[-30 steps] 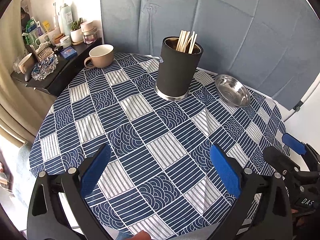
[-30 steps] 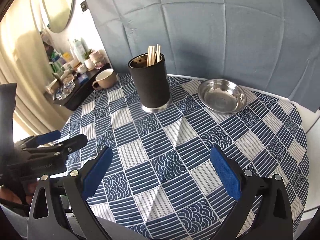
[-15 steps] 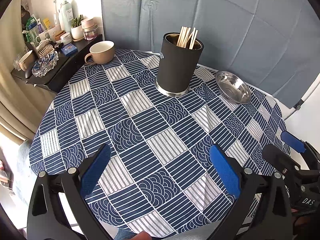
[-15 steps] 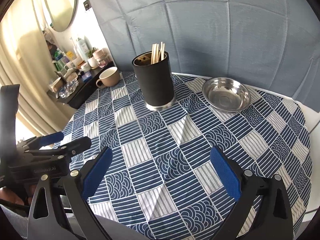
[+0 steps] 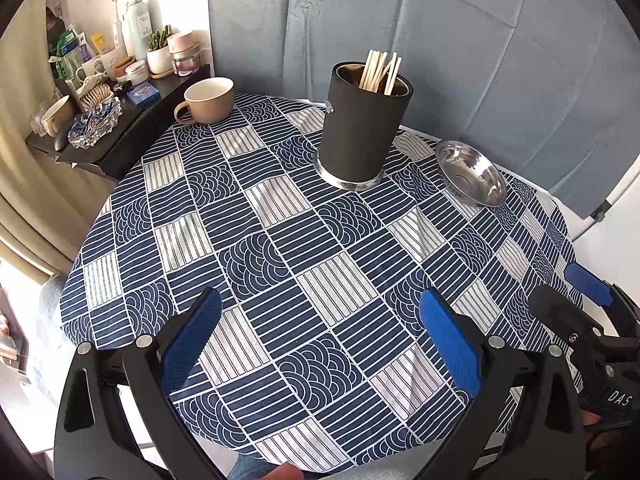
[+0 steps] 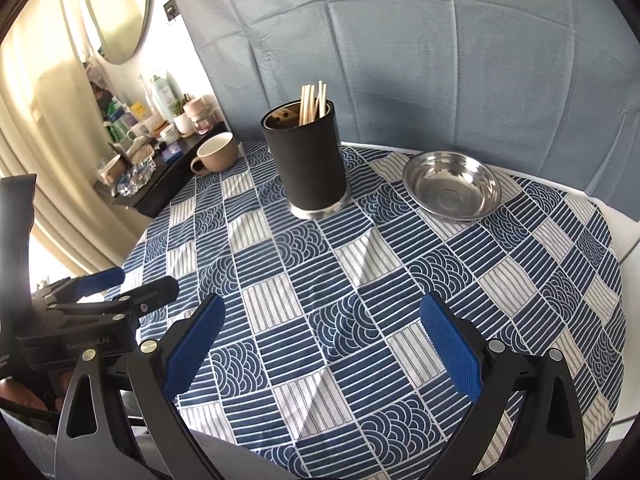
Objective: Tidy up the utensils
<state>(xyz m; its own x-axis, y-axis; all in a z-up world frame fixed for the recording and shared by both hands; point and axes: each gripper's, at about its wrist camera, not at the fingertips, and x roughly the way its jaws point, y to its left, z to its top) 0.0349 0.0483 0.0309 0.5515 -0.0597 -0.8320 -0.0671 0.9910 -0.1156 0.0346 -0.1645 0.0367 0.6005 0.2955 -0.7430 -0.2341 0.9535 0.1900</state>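
Chopsticks' [image 5: 379, 72] lower ends hidden inside the black holder [image 5: 364, 128].

The table [image 5: 320, 280] has a dark blue and white cloth with squares of stripes and wavy arches. The holder [image 5: 366, 128] is black with a silver bottom. The sticks [image 5: 380, 72] are pale tan. The bowl [image 6: 452, 190] is shiny silver. The mug [image 5: 208, 100] is beige. Both tongs [image 5: 320, 344] are black with blue pads [image 6: 450, 352].
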